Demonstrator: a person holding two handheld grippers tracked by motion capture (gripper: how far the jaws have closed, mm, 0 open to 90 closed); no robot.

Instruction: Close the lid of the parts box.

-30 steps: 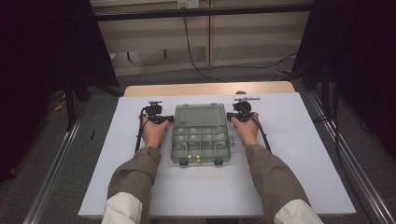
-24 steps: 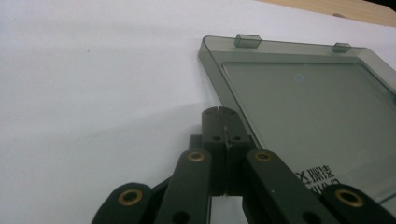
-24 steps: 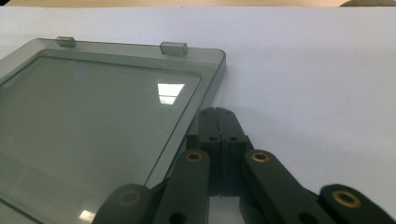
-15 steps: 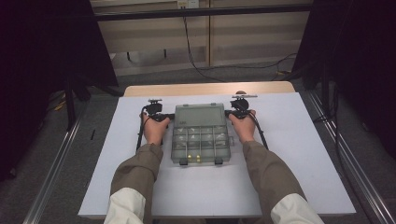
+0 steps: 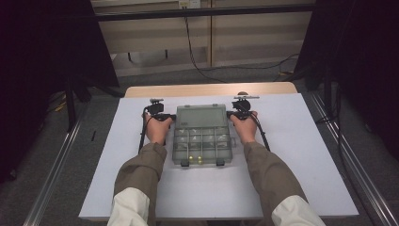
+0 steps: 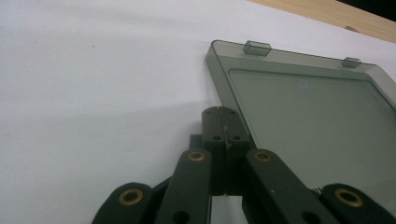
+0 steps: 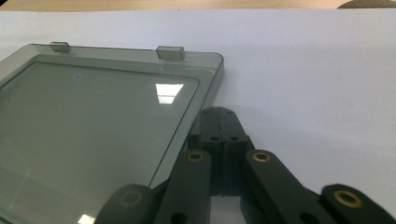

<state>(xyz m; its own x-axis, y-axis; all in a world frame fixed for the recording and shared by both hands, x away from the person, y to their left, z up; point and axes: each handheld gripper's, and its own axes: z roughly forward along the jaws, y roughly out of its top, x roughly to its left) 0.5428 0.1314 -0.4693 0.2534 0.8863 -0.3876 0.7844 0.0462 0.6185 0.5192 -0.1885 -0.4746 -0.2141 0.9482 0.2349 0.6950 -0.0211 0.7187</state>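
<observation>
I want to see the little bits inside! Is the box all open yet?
Looks open: the lid lies flat behind the compartment tray. In hand: left gripper and right gripper, both shut, sit beside the lid's edges. Left: handling the small yellowish pieces in the front compartments.

Both forearms are reaching forward, roughly parallel. The left claw (image 5: 170,117) and right claw (image 5: 230,114) are lying low with jaws pressed together, tips pointing inward toward each other.
</observation>
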